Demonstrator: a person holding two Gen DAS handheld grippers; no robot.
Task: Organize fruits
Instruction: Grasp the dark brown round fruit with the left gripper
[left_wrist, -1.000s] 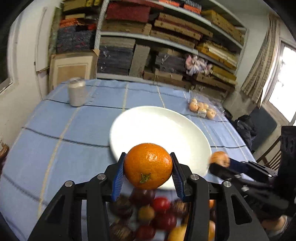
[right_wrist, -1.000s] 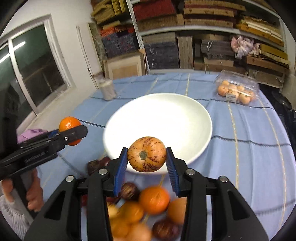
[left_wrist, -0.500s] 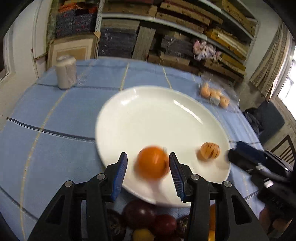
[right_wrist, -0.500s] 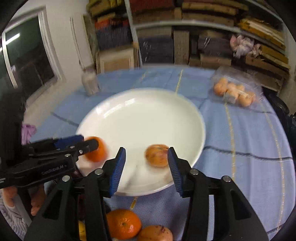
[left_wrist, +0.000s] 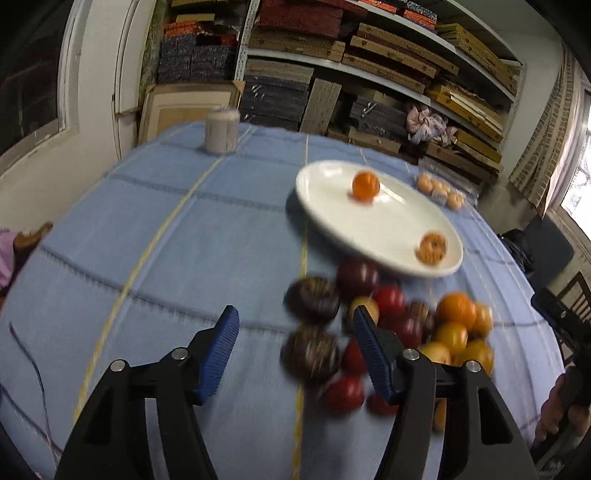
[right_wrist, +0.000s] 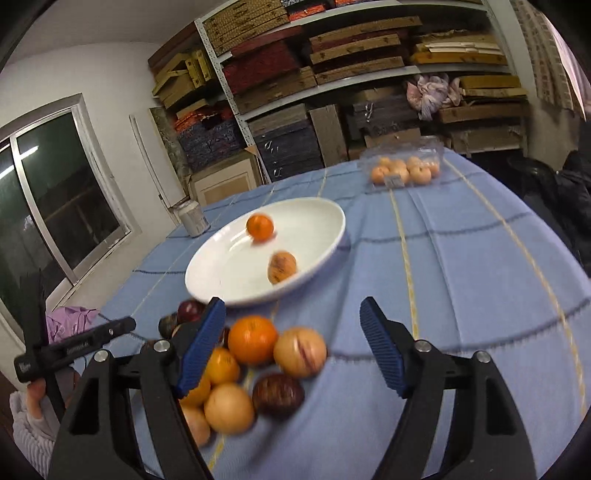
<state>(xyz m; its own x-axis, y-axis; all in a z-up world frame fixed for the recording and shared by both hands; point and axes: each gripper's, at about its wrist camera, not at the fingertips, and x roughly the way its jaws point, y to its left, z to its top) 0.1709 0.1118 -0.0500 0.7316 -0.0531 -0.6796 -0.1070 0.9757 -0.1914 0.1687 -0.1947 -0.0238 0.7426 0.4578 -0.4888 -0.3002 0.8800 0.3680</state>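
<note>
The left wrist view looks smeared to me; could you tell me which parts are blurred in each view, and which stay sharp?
Left wrist view: the fruit pile is streaked by motion blur, the plate softer, the left gripper crisp, the shelves bowed by the fisheye. Right wrist view: milder blur on the pile and the two fruits on the plate; the right gripper stays sharp.

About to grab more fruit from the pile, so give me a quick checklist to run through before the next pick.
1. Left claw empty: ok, jaws opening, nothing between them.
2. Right claw empty: ok, jaws opening, nothing gripped.
3. Orange and striped fruit inside the white plate: ok.
4. Those two at rest: cannot tell, both blurred.
5. Fruit pile on the blue tablecloth near the plate: ok.
6. Room left on the plate: ok, mostly bare.
</note>
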